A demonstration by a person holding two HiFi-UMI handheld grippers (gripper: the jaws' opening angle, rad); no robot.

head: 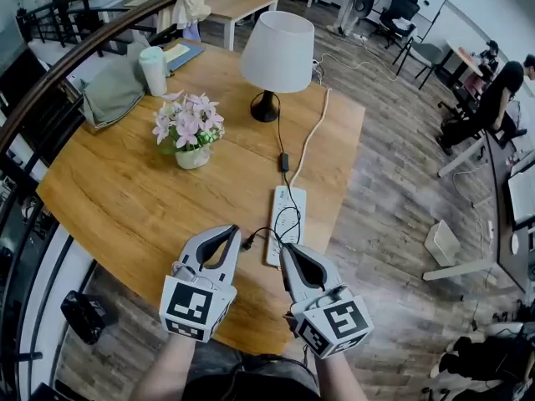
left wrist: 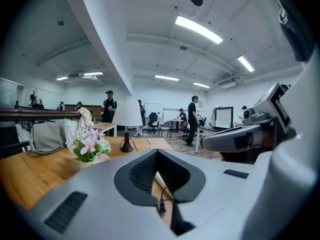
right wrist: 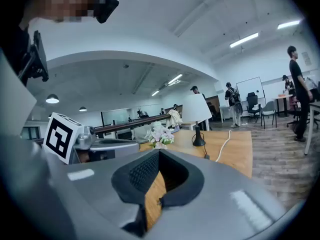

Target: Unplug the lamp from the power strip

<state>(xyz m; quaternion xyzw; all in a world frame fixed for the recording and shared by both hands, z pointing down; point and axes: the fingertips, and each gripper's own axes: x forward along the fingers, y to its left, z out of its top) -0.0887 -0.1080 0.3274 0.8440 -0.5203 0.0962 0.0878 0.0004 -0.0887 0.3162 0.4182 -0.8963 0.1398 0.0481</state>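
- Lamp with white shade and black base (head: 278,53) stands upper centre on the wooden table (head: 125,190).
- Its black plug (head: 247,242) lies loose on the table, just left of the white power strip (head: 284,197).
- Left gripper (head: 229,229): jaws together, empty, beside the plug.
- Right gripper (head: 288,249): jaws together, empty.

Head view looks steeply down; gripper views low, level, sharing lamp (left wrist: 126,118).

An open-plan office — rolling chairs (head: 403,8), desks (head: 238,0), a whiteboard (left wrist: 154,109), a monitor (left wrist: 223,117) — strip ceiling lights (left wrist: 198,29), people (left wrist: 192,119) standing about.
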